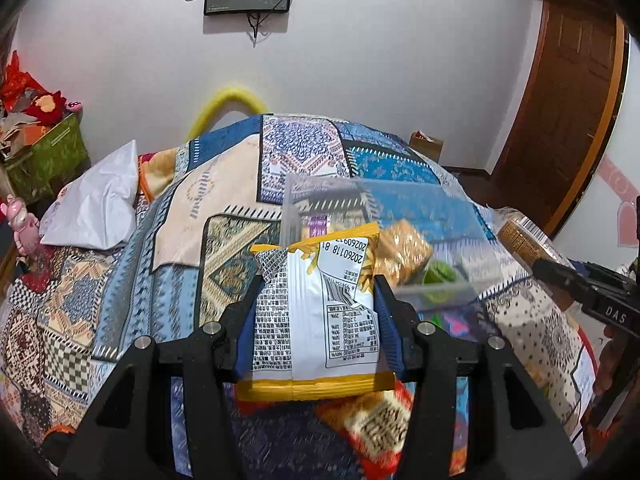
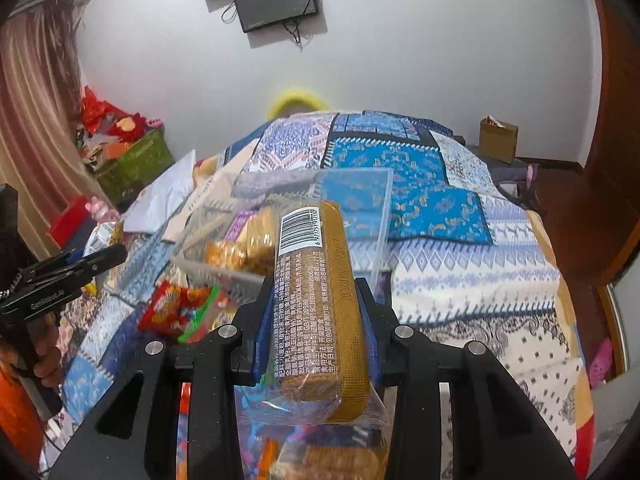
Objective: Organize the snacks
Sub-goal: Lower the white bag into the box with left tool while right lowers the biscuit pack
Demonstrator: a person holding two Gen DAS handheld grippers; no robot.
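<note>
My left gripper (image 1: 318, 280) is shut on a white and yellow snack bag (image 1: 316, 304), held above the patchwork bed just before a clear plastic bin (image 1: 436, 280). The bin holds golden cracker packs (image 1: 402, 256), a purple pack and something green. My right gripper (image 2: 314, 280) is shut on a long brown biscuit pack (image 2: 316, 300) with a barcode, held near the same bin (image 2: 380, 236). The right gripper with its pack also shows at the right edge of the left wrist view (image 1: 560, 268). The left gripper shows at the left of the right wrist view (image 2: 108, 258).
Loose snacks lie on the bed: a red-orange pack (image 1: 376, 428) below my left gripper, a red and green pack (image 2: 180, 312) left of my right gripper. A white pillow (image 1: 96, 204), a green storage box (image 1: 48, 156), a cardboard box (image 2: 498, 140) and a wooden door (image 1: 560, 120) surround the bed.
</note>
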